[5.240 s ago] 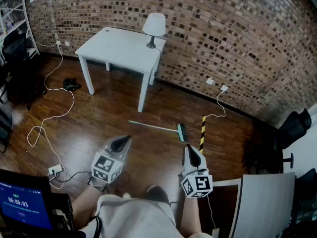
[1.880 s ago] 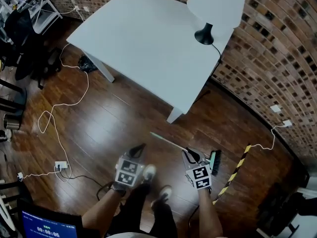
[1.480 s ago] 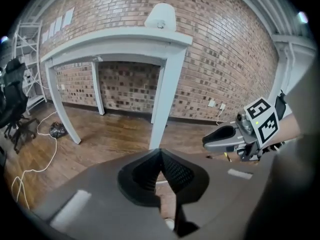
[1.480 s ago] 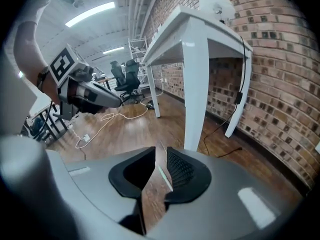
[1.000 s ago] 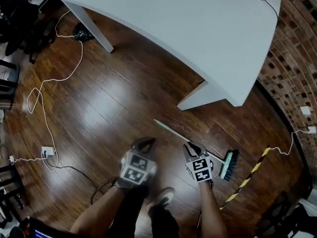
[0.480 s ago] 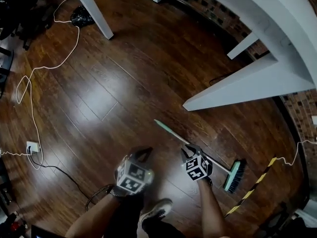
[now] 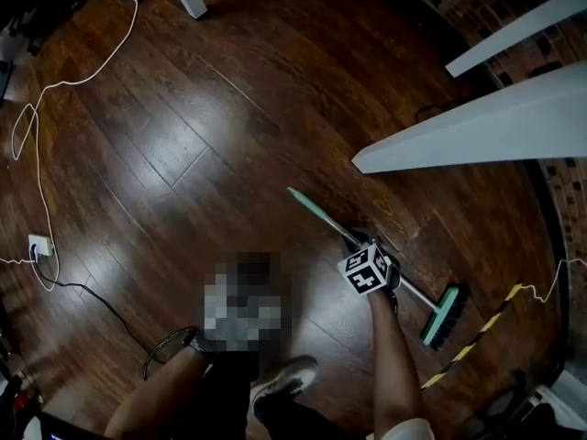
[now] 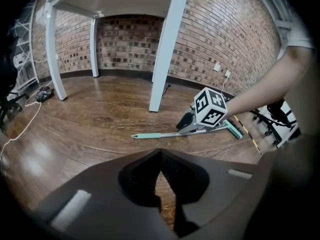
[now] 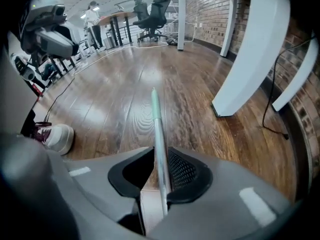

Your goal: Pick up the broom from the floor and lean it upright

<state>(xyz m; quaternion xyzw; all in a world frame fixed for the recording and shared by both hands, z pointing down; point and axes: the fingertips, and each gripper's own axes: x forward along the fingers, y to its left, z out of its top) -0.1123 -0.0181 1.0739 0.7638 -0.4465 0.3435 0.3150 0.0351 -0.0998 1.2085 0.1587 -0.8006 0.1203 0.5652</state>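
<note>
My right gripper (image 9: 160, 156) is down at the floor (image 7: 183, 154). Its jaws are part open and have just been opening. The broom (image 9: 156, 119) handle runs straight between them, close against one pad with a gap at the other, so nothing is clamped. My left gripper (image 8: 160, 156) hangs alongside, its tips together and nothing in them.

The broom lies flat on the floor near the edge along the brick wall, just off the foot of the table leg (image 7: 459, 136). Its green grip end (image 7: 307, 204) points away from me, and the brush head (image 7: 443, 312) is off to my right.

I judge the handle to be a thin, stiff tube, light but smooth, so it may roll or slide in the pads. The head end probably weighs more. Gripping where I am, around the middle of the handle, should keep it balanced. A firm, square squeeze should stop it twisting as I tip it upright.
</note>
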